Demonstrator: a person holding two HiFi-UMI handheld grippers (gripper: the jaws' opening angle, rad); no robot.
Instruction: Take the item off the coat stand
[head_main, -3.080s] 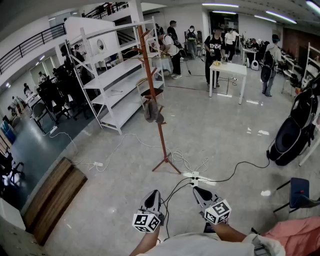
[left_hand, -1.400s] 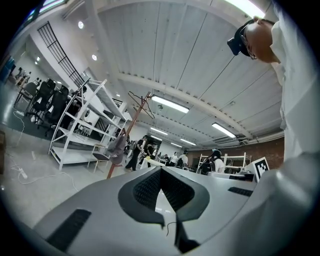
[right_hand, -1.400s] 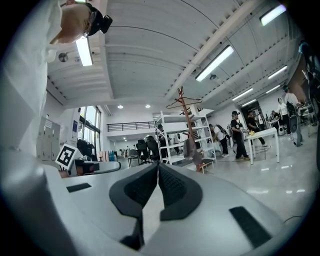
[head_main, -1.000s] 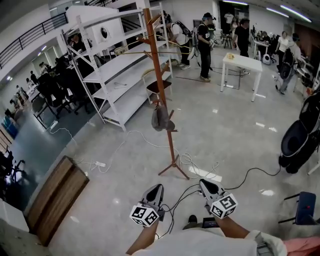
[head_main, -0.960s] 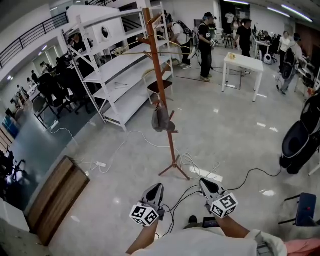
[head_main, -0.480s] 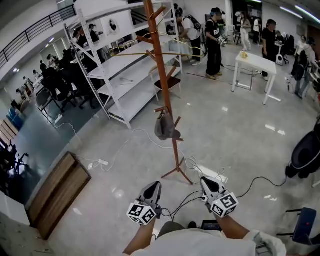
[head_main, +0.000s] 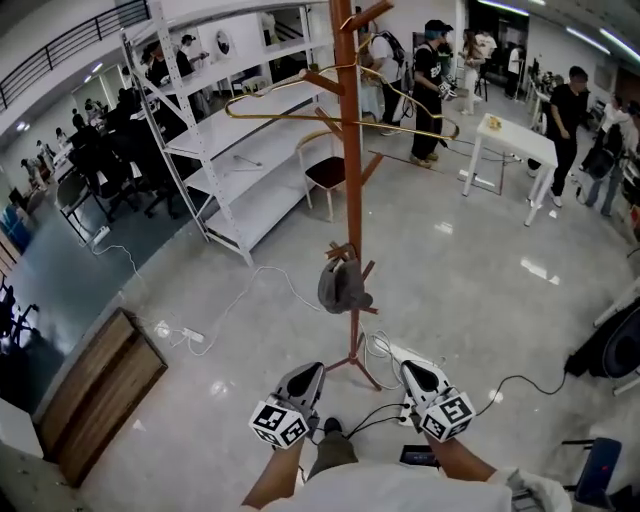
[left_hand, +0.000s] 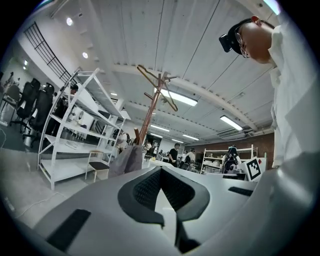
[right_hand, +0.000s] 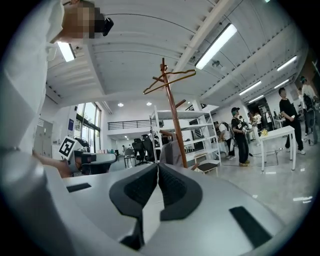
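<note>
Head view: high up, facing steeply down, tall reddish-brown wooden coat stand (head_main: 351, 150) near ahead. Both gripper views: low, tilted upward along own jaws. All share stand, white metal shelving rack (head_main: 235, 150) behind.

Bright, even ceiling strip lights (right_hand: 216, 46), floor glare (head_main: 538, 271), strong fisheye distortion at edges.

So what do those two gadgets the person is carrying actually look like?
The left hand-held gripper and the right hand-held gripper are alike: pale grey plastic shells tapering to two jaws lined with black ribbed pads. Each carries a cube with black-and-white square markers at its back. The person wears a white top.
</note>
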